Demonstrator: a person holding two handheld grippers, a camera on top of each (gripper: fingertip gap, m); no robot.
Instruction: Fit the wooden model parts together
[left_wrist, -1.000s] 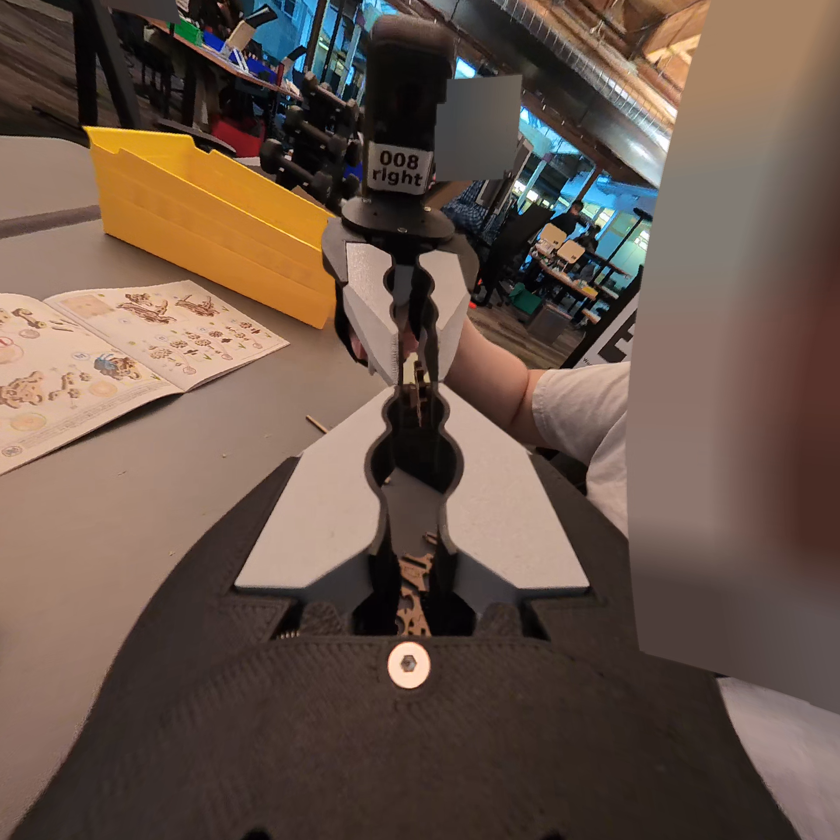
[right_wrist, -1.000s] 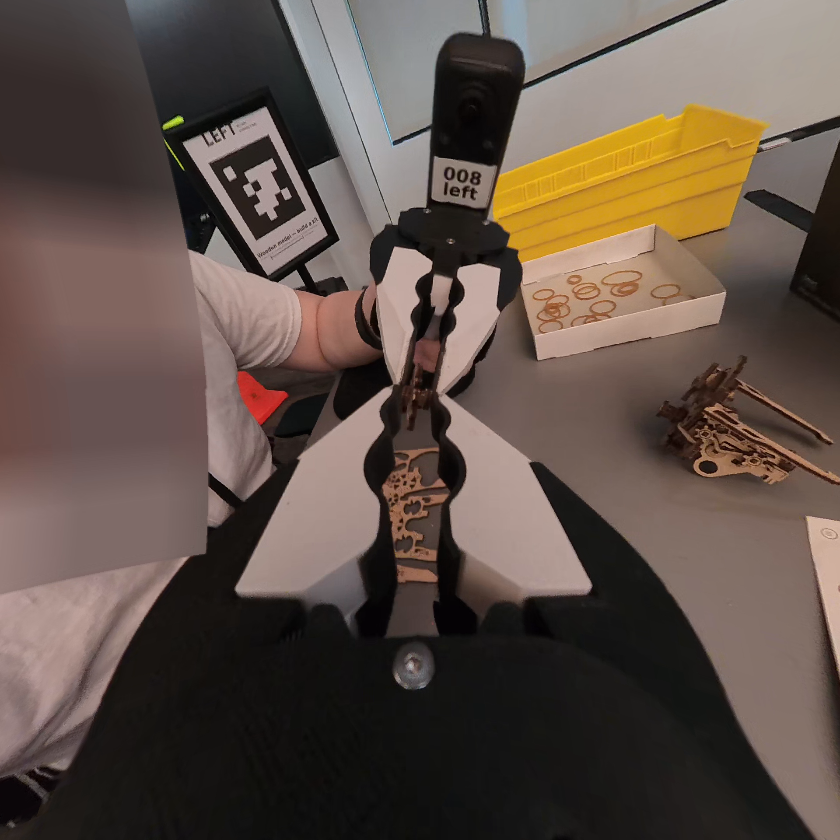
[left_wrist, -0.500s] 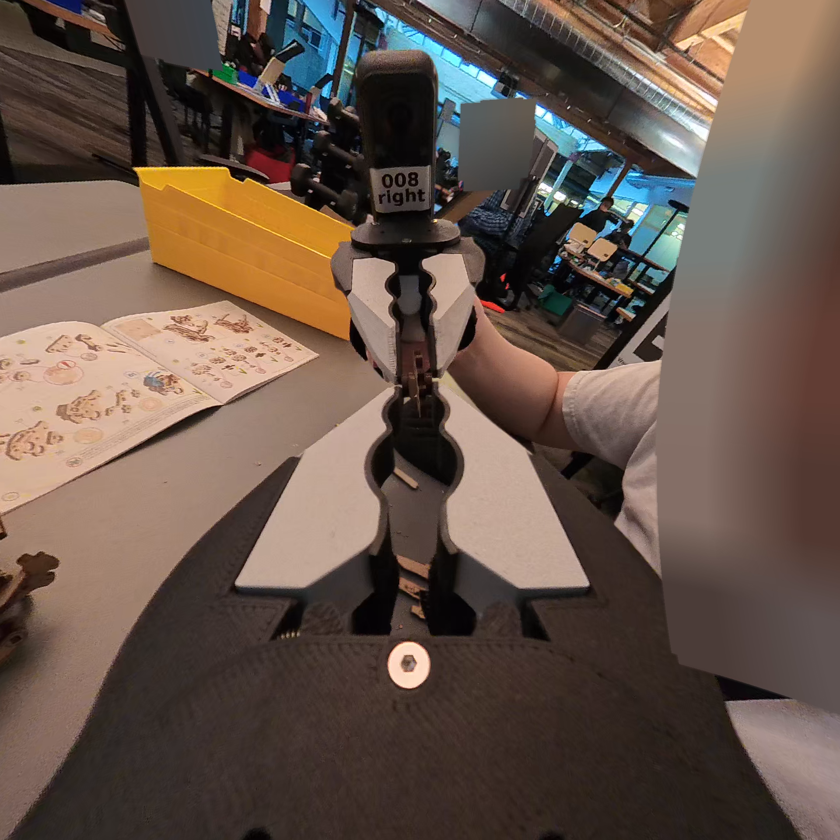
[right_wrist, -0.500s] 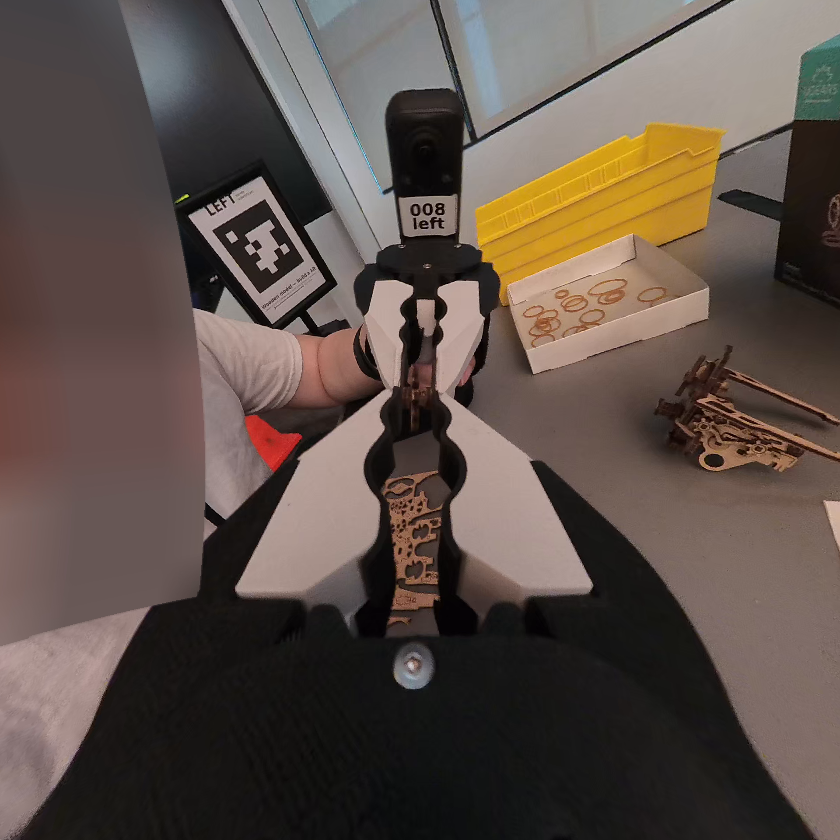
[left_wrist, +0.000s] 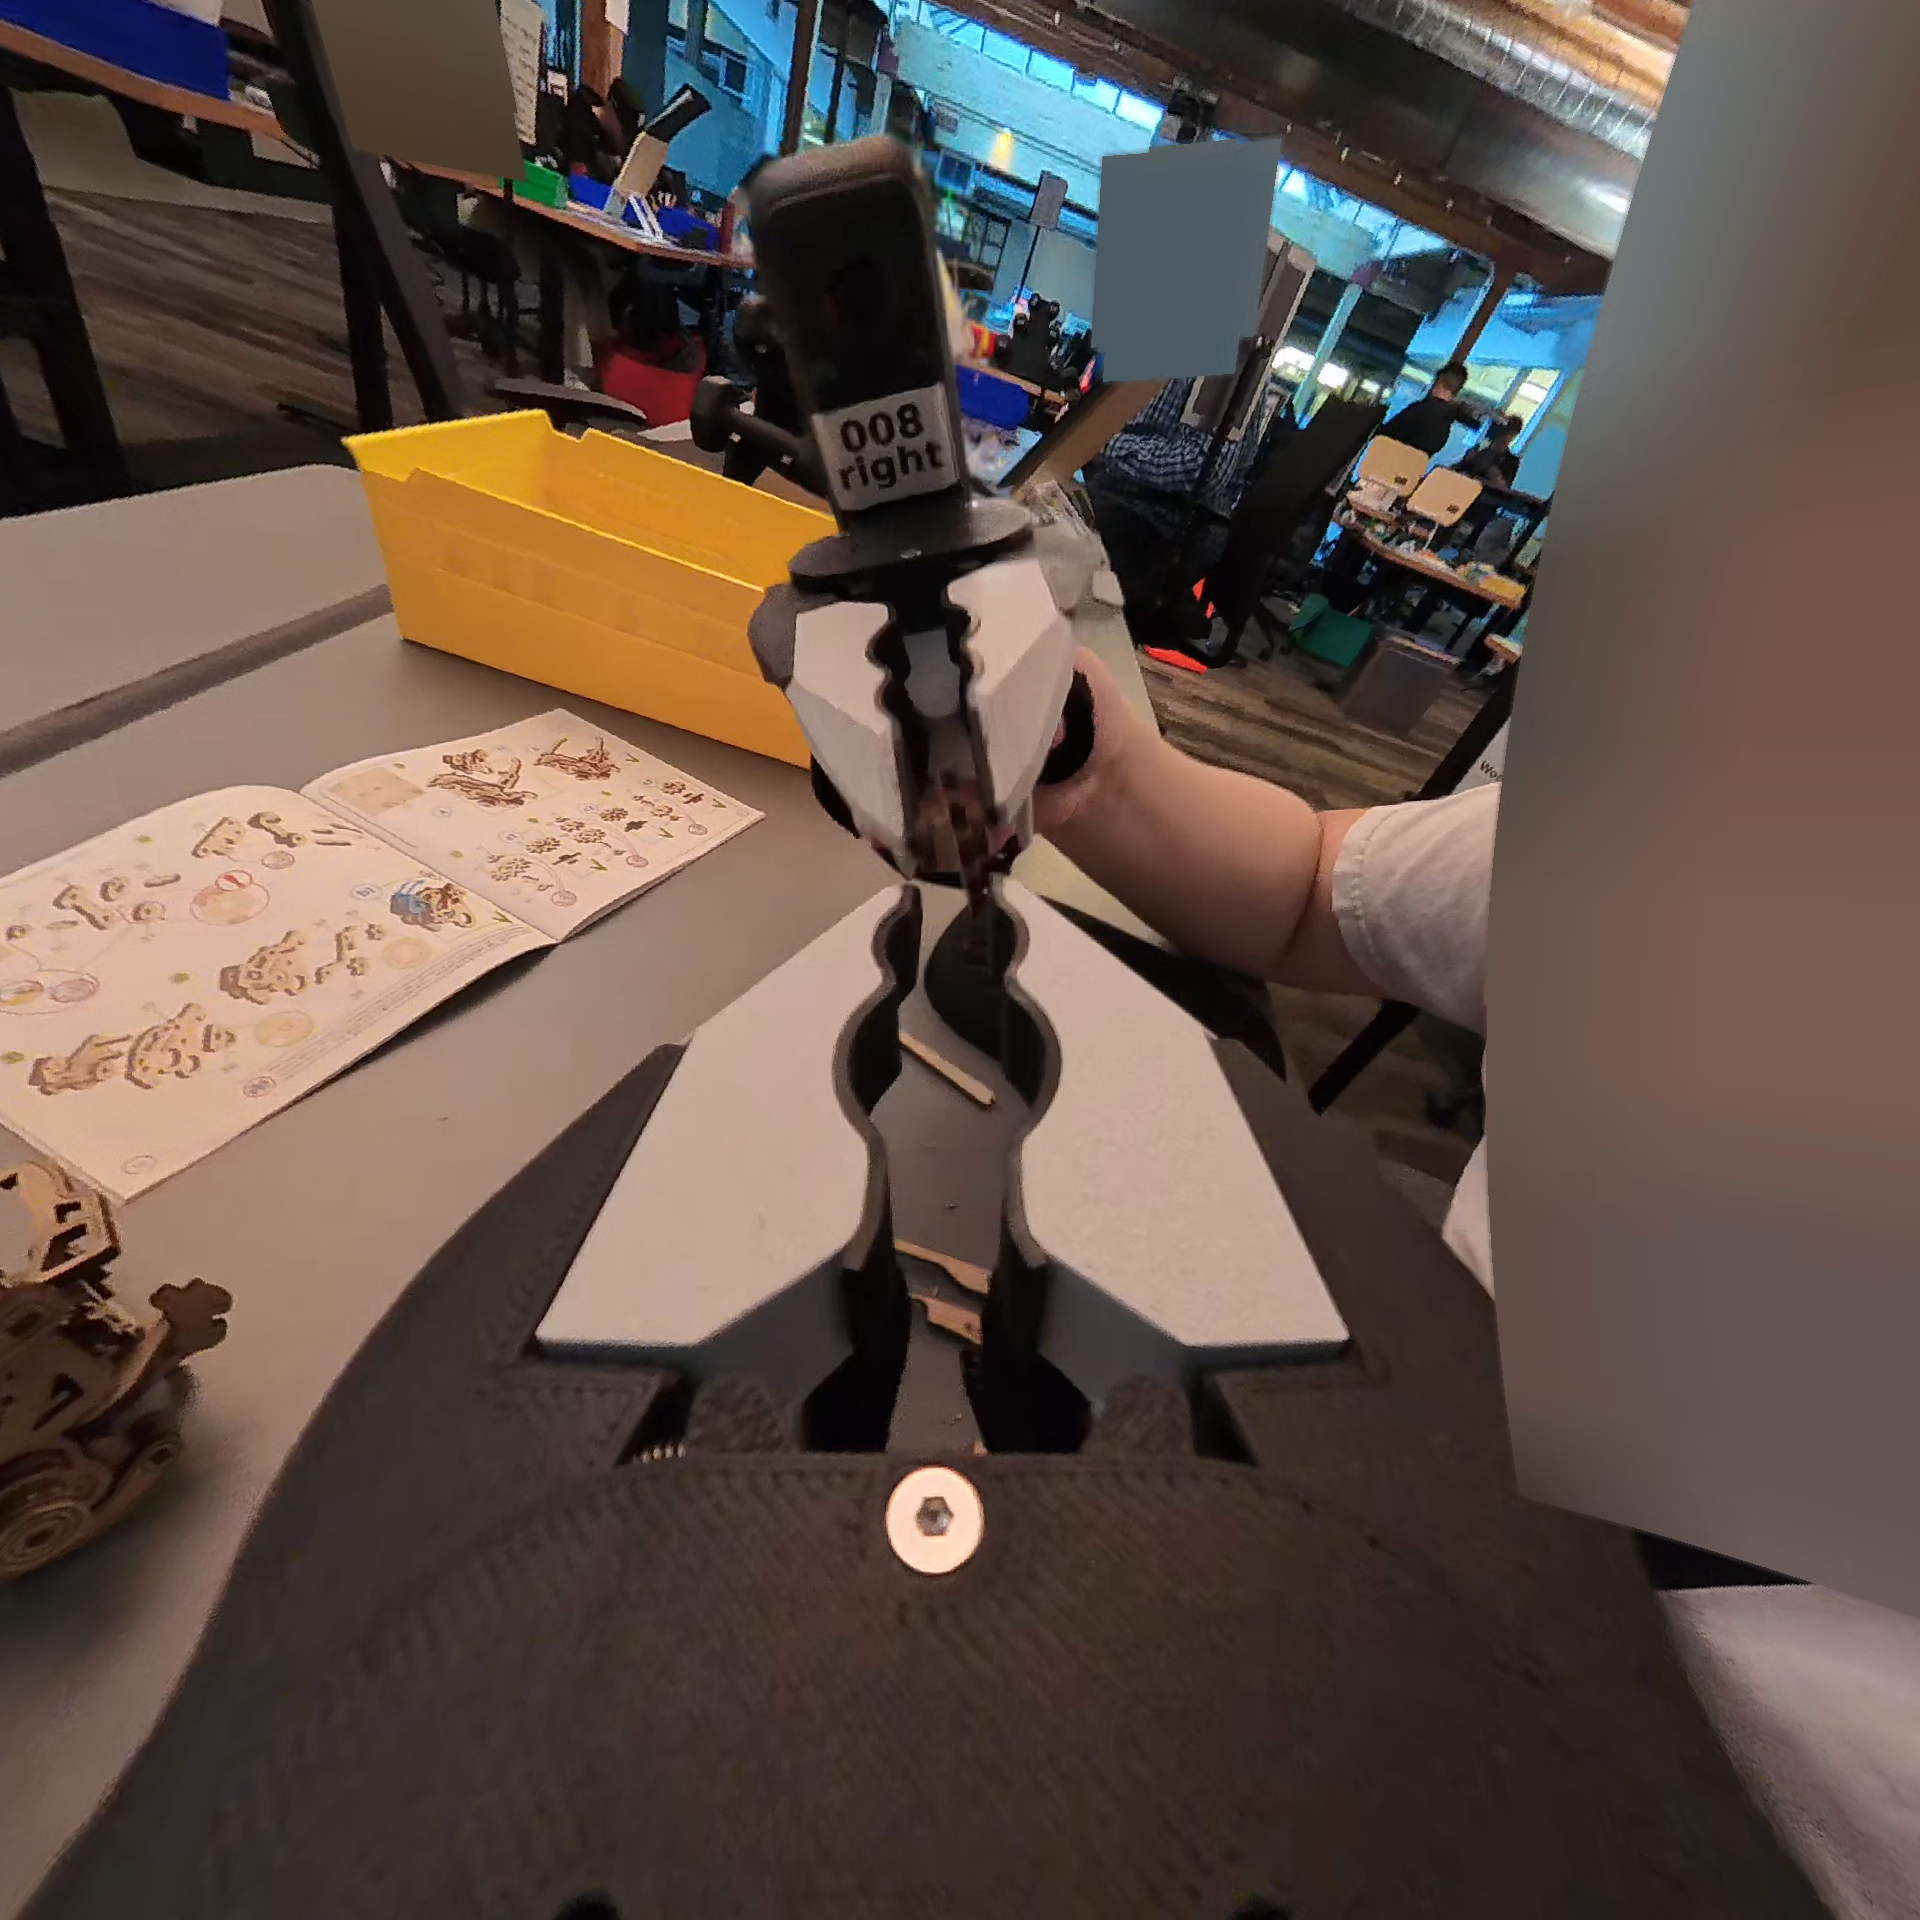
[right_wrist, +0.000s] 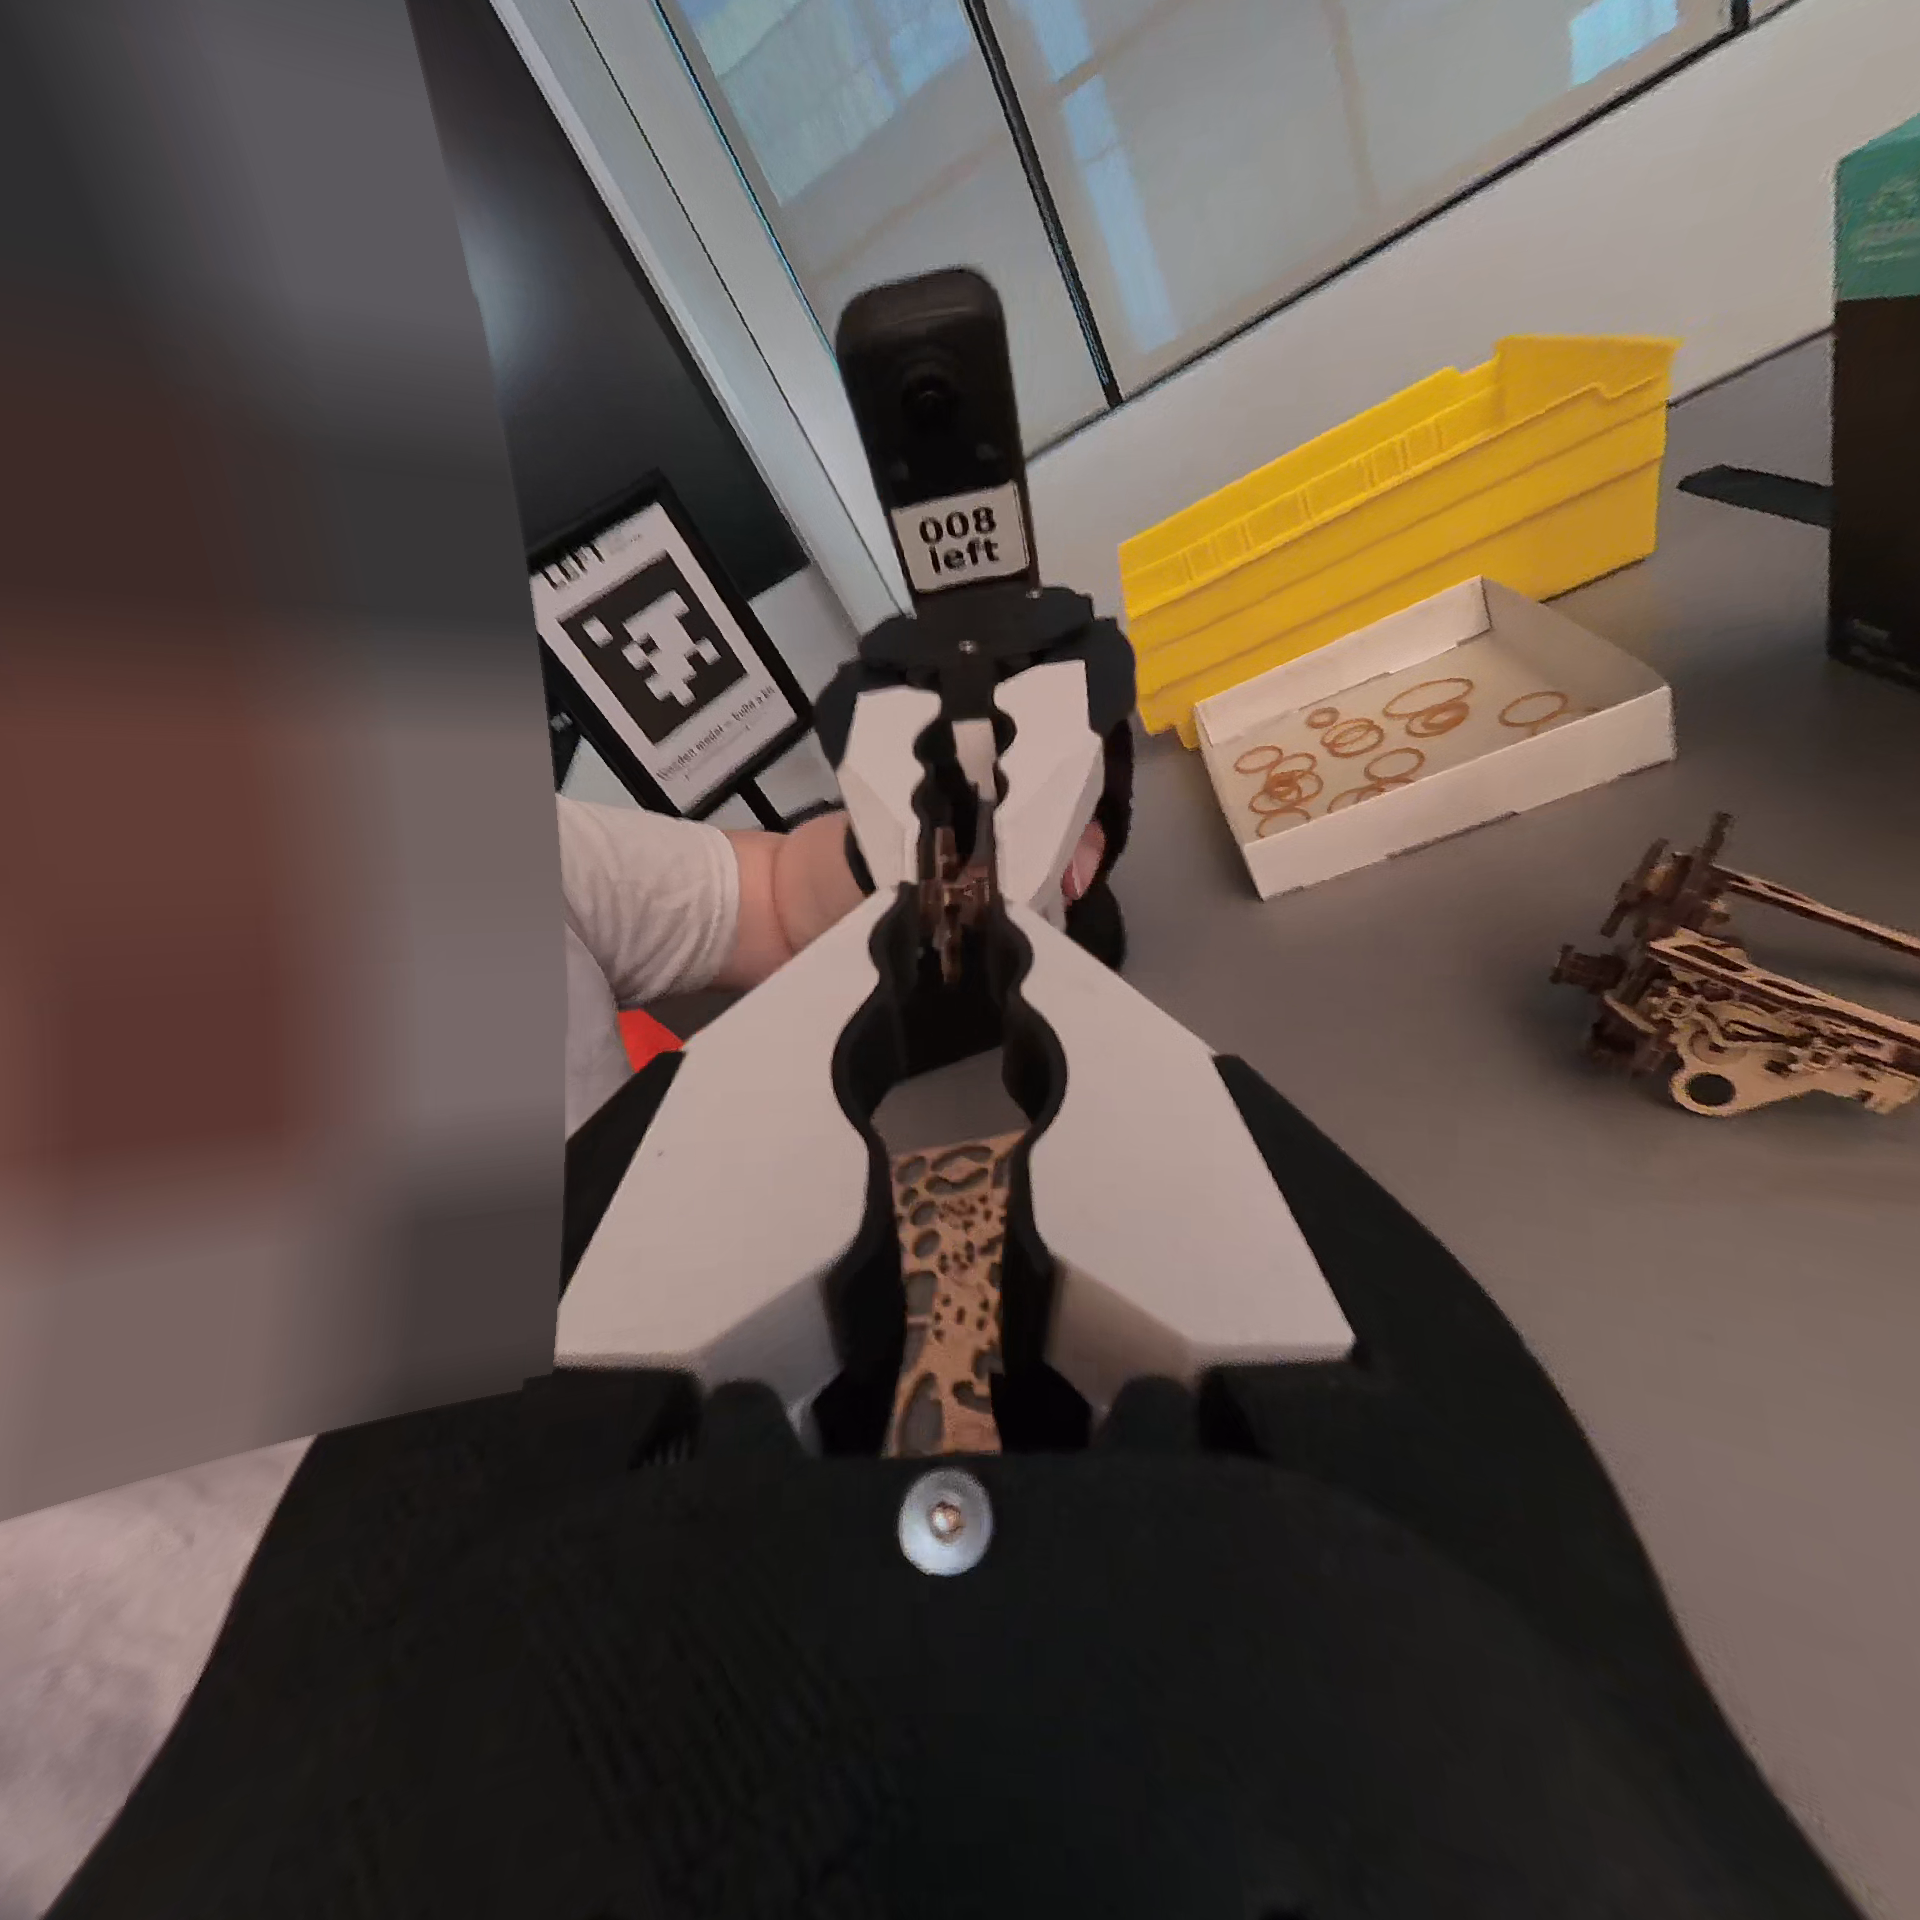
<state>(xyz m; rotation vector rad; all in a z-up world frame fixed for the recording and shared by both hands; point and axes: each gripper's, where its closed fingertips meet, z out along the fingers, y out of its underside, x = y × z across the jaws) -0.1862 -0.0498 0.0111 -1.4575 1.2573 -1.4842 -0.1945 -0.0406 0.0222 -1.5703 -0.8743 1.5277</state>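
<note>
My left gripper (left_wrist: 951, 891) and right gripper (right_wrist: 951, 914) meet tip to tip above the grey table (left_wrist: 312, 1195). Each is shut on a small dark wooden part; the two parts (right_wrist: 943, 891) touch where the tips meet. In the left wrist view the right gripper (left_wrist: 948, 862) faces me, slightly tilted, with its wooden part (left_wrist: 940, 831) between its fingers. In the right wrist view the left gripper (right_wrist: 961, 878) faces me. How the parts interlock is hidden by the fingers. A perforated wooden sheet (right_wrist: 951, 1278) lies on the table under my right gripper.
A yellow bin (left_wrist: 582, 561) and an open instruction booklet (left_wrist: 312, 914) lie on the table, with a partly built wooden model (left_wrist: 73, 1382) nearby, also in the right wrist view (right_wrist: 1745, 997). A white tray of rubber bands (right_wrist: 1558, 769), a dark box (right_wrist: 1870, 468) and a marker sign (right_wrist: 665, 665) show there too. Both grippers' tips are close together, under 4 cm apart. Both grippers' tips are roughly 20 cm from the partly built wooden model (left_wrist: 73, 1382). Look for it in the right wrist view (right_wrist: 1640, 988) too.
Both grippers stay tip to tip on the parts. The pair has shifted over the table; the partly built model has come into the left wrist view, and the right gripper now leans slightly.
</note>
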